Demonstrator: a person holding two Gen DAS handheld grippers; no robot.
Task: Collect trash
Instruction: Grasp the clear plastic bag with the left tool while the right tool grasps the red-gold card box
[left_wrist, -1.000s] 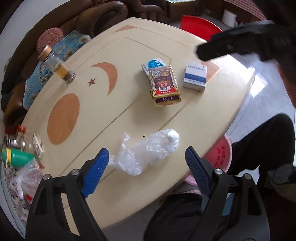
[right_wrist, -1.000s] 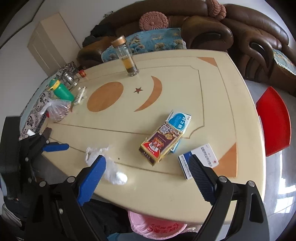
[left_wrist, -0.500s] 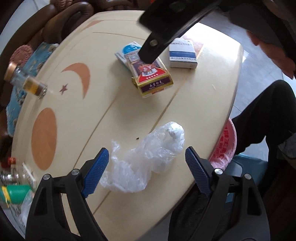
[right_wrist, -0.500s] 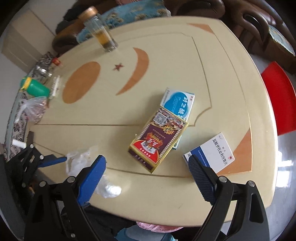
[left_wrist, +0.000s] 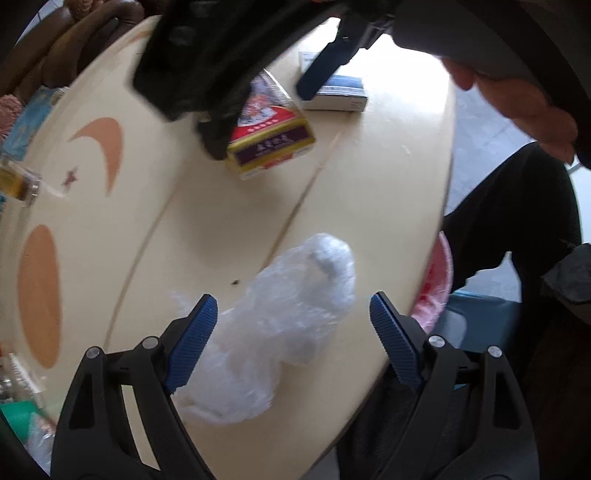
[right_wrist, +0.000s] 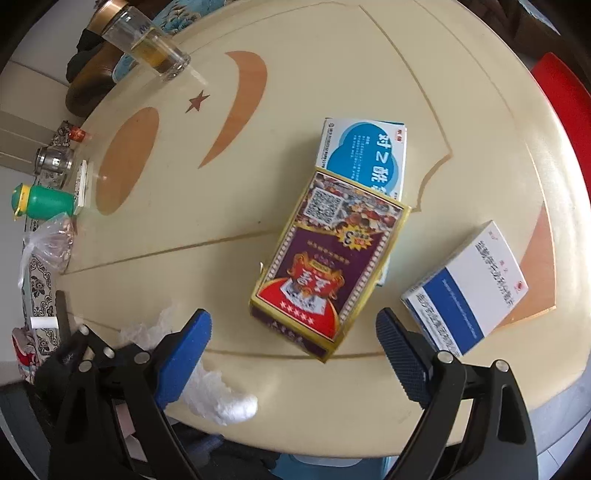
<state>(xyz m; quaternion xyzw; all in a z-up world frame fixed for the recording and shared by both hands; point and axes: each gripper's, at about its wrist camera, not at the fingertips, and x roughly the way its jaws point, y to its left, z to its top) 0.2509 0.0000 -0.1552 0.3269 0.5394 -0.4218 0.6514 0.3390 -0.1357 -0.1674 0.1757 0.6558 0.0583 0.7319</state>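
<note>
A crumpled clear plastic bag (left_wrist: 291, 314) lies near the cream table's front edge; my left gripper (left_wrist: 291, 343) is open just above it, its fingers on either side. The bag also shows in the right wrist view (right_wrist: 218, 395). My right gripper (right_wrist: 293, 350) is open and empty, close over a purple and gold box (right_wrist: 328, 266) that rests partly on a blue and white box (right_wrist: 365, 158). A white and blue box (right_wrist: 465, 291) lies to the right. In the left wrist view the right gripper (left_wrist: 258, 62) hangs over the purple box (left_wrist: 273, 136).
A glass jar (right_wrist: 147, 48) stands at the table's far side. A green bottle (right_wrist: 44, 203), a small jar (right_wrist: 55, 162) and a bagged item (right_wrist: 48, 240) sit at the left edge. A pink bin (left_wrist: 436, 280) is below the table edge (left_wrist: 447, 155). A red stool (right_wrist: 565, 96) stands at right.
Both grippers have moved down and closer: the left over the plastic bag, the right over the purple box. Both stay open.
</note>
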